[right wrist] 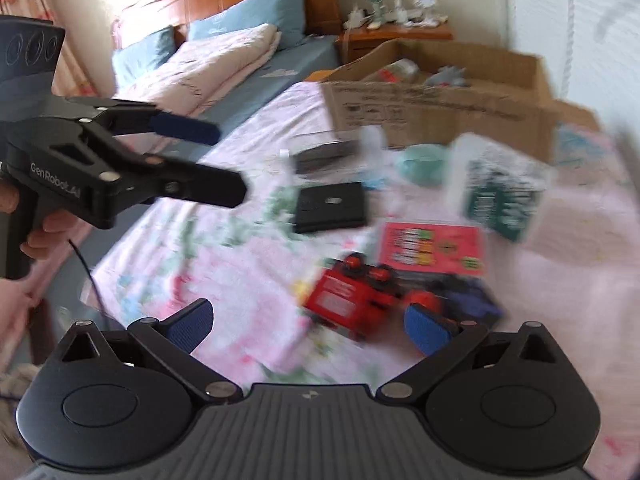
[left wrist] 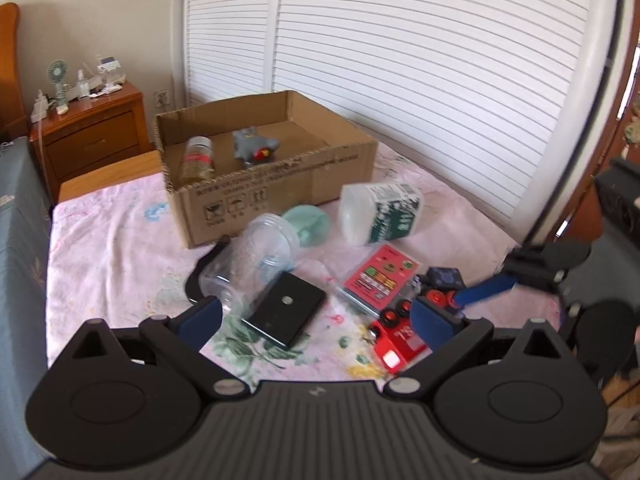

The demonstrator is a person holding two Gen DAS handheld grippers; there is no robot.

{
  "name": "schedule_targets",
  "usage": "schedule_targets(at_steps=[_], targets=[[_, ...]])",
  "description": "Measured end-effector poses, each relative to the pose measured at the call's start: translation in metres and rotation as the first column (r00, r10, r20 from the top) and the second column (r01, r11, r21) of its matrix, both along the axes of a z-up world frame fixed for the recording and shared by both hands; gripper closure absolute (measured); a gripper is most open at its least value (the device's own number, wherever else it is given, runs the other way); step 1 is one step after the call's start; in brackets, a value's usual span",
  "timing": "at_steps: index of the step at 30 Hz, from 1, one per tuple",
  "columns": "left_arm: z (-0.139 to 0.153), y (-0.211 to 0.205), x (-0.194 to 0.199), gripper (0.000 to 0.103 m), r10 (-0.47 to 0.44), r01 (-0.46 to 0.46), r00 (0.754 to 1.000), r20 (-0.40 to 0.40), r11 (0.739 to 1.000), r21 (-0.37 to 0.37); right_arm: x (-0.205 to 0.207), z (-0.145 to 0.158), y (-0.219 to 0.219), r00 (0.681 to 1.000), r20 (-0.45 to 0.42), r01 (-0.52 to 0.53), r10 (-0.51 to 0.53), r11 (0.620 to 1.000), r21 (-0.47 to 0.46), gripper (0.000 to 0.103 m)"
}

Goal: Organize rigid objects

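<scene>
Loose items lie on a pink floral sheet [left wrist: 112,240]: a clear plastic cup [left wrist: 248,264] on its side, a flat black case [left wrist: 286,312], a teal lid [left wrist: 310,222], a white and green container [left wrist: 380,214], a pink packet [left wrist: 380,276], a red toy truck [left wrist: 394,340] and a dark blue cube [left wrist: 444,278]. My left gripper [left wrist: 316,320] hovers open above the black case. My right gripper [right wrist: 310,326] is open, low over the sheet beside the red truck [right wrist: 352,300]. An open cardboard box [left wrist: 268,184] holds a jar [left wrist: 196,158] and a grey toy [left wrist: 254,146].
The right wrist view is motion-blurred. White louvered doors [left wrist: 400,60] stand behind the box. A wooden nightstand [left wrist: 92,132] with small items is at the back left. Blue pillows [right wrist: 248,12] and a folded quilt [right wrist: 208,64] lie at the bed head. A hand [right wrist: 44,228] holds the left gripper [right wrist: 228,162].
</scene>
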State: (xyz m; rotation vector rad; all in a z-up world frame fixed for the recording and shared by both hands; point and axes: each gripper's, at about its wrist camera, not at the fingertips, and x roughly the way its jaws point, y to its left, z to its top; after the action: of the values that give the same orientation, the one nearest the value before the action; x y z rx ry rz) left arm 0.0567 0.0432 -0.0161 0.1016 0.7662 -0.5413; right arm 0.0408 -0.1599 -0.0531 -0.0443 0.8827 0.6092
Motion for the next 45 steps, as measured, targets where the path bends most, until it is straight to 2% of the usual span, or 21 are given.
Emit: schedule_targets(at_steps=[5, 9, 11, 14, 16, 19, 23, 24, 26, 30, 31, 34, 38, 42, 43, 45], targets=[[-0.010, -0.019, -0.007, 0.003, -0.094, 0.094, 0.996, -0.002, 0.996, 0.014, -0.009, -0.009, -0.041, 0.990, 0.060, 0.131, -0.124, 0.981, -0.146, 0.000], [-0.025, -0.044, -0.011, 0.003, -0.180, 0.179, 0.984, 0.002, 0.981, 0.067, -0.006, -0.028, -0.066, 0.979, 0.026, 0.201, -0.200, 0.960, -0.194, 0.000], [-0.032, -0.054, -0.012, 0.003, -0.221, 0.220, 0.975, 0.002, 0.971, 0.094, -0.004, -0.034, -0.070, 0.979, 0.007, 0.202, -0.204, 0.961, -0.191, 0.000], [-0.041, -0.066, -0.010, 0.003, -0.260, 0.258, 0.966, 0.000, 0.958, 0.122, -0.006, -0.039, -0.061, 0.986, 0.046, 0.169, -0.163, 0.954, -0.246, 0.000], [-0.047, -0.072, -0.008, 0.003, -0.287, 0.285, 0.958, -0.010, 0.949, 0.138, -0.006, -0.041, -0.062, 0.988, 0.050, 0.155, -0.147, 0.960, -0.234, 0.000], [-0.054, -0.081, -0.006, 0.004, -0.323, 0.316, 0.946, -0.002, 0.922, 0.225, -0.006, -0.040, -0.065, 0.990, 0.055, 0.139, -0.130, 0.963, -0.229, 0.000], [-0.062, -0.089, -0.004, 0.013, -0.401, 0.382, 0.916, -0.001, 0.874, 0.300, -0.007, -0.041, -0.064, 0.989, 0.074, 0.144, -0.131, 0.965, -0.218, 0.000], [-0.063, -0.091, -0.002, 0.016, -0.415, 0.399, 0.910, -0.013, 0.866, 0.302, -0.008, -0.041, -0.064, 0.988, 0.079, 0.145, -0.131, 0.966, -0.215, 0.000], [-0.066, -0.094, 0.003, 0.029, -0.435, 0.424, 0.900, -0.035, 0.853, 0.305, -0.008, -0.042, -0.064, 0.988, 0.084, 0.148, -0.133, 0.966, -0.212, 0.000], [-0.067, -0.097, 0.009, 0.035, -0.482, 0.476, 0.875, -0.053, 0.835, 0.276, -0.008, -0.042, -0.064, 0.987, 0.088, 0.148, -0.132, 0.967, -0.209, 0.000], [-0.066, -0.097, 0.010, 0.042, -0.487, 0.484, 0.872, -0.060, 0.834, 0.264, -0.008, -0.042, -0.065, 0.987, 0.089, 0.149, -0.133, 0.967, -0.209, 0.000], [-0.065, -0.099, 0.006, 0.044, -0.453, 0.453, 0.889, -0.064, 0.854, 0.257, -0.009, -0.042, -0.064, 0.986, 0.092, 0.156, -0.140, 0.966, -0.208, 0.000], [-0.066, -0.096, -0.008, 0.044, -0.325, 0.322, 0.945, -0.039, 0.905, 0.278, -0.009, -0.042, -0.059, 0.981, 0.092, 0.188, -0.172, 0.959, -0.212, 0.000], [-0.069, -0.080, -0.016, 0.044, -0.171, 0.176, 0.984, -0.044, 0.959, 0.221, -0.006, -0.042, -0.052, 0.977, 0.089, 0.207, -0.192, 0.954, -0.215, 0.000], [-0.070, -0.076, -0.016, 0.049, -0.130, 0.138, 0.990, -0.053, 0.970, 0.199, -0.005, -0.042, -0.049, 0.977, 0.090, 0.207, -0.192, 0.954, -0.216, 0.000], [-0.070, -0.066, -0.015, 0.051, -0.061, 0.070, 0.996, -0.061, 0.984, 0.165, -0.003, -0.042, -0.041, 0.980, 0.089, 0.193, -0.178, 0.956, -0.220, 0.000]])
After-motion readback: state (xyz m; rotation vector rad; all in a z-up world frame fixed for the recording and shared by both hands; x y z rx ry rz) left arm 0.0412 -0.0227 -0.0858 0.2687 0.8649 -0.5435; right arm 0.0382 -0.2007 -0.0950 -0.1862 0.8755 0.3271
